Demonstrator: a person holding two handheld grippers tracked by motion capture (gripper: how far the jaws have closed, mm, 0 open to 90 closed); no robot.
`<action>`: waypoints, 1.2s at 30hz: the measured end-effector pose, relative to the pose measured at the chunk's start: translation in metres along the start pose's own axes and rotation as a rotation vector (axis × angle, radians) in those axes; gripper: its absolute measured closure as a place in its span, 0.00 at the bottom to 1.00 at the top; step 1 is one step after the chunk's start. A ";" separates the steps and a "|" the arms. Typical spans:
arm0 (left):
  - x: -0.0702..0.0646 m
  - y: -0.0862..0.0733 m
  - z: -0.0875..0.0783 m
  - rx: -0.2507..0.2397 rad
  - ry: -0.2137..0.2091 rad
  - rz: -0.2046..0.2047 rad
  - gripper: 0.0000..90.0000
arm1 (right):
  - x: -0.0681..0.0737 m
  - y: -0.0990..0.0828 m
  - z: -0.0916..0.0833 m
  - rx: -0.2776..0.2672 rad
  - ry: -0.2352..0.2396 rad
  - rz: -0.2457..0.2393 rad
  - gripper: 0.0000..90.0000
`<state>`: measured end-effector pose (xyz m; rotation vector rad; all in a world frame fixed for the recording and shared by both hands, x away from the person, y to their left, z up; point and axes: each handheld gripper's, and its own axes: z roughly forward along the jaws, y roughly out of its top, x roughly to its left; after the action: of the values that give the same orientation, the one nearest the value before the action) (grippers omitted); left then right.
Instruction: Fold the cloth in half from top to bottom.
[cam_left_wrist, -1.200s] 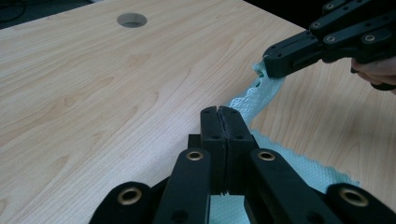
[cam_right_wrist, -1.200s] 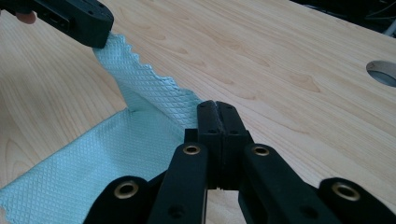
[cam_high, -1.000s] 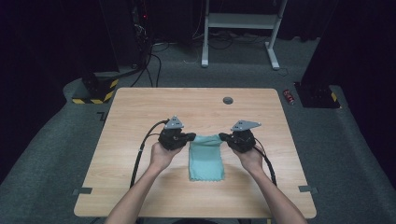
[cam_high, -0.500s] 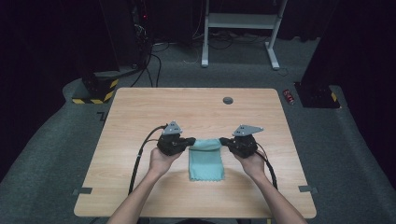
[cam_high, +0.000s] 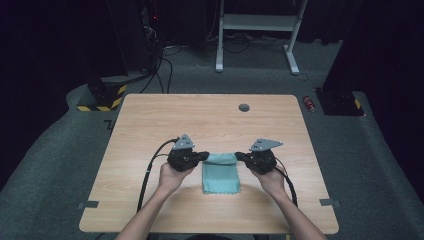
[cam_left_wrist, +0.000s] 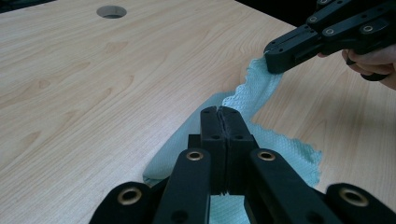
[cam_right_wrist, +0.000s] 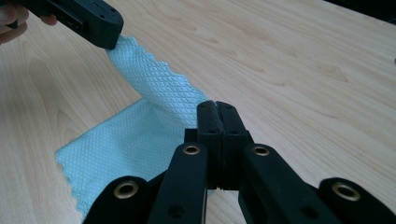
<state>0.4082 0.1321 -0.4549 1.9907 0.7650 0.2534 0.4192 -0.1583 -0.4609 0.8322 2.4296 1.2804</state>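
Both grippers, left (cam_high: 204, 156) and right (cam_high: 239, 156), pinch the teal cloth's (cam_high: 220, 175) far corners; gripper views reveal its scalloped edge.

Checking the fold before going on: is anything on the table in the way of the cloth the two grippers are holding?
Nothing visible. The left gripper and right gripper are each shut on a far corner of the teal cloth; the wooden table around it is bare.
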 end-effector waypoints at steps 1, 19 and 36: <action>-0.001 -0.001 0.000 0.001 0.001 0.002 0.99 | 0.001 -0.002 0.000 0.003 0.003 0.002 1.00; -0.010 -0.017 0.002 0.048 0.011 0.024 0.99 | 0.014 -0.017 0.000 0.033 0.026 -0.025 1.00; -0.015 -0.038 0.011 0.080 0.013 0.018 0.99 | 0.022 -0.038 0.008 0.071 0.052 -0.024 1.00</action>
<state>0.3853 0.1285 -0.4907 2.0741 0.7766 0.2501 0.3919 -0.1570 -0.4961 0.7943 2.5309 1.2285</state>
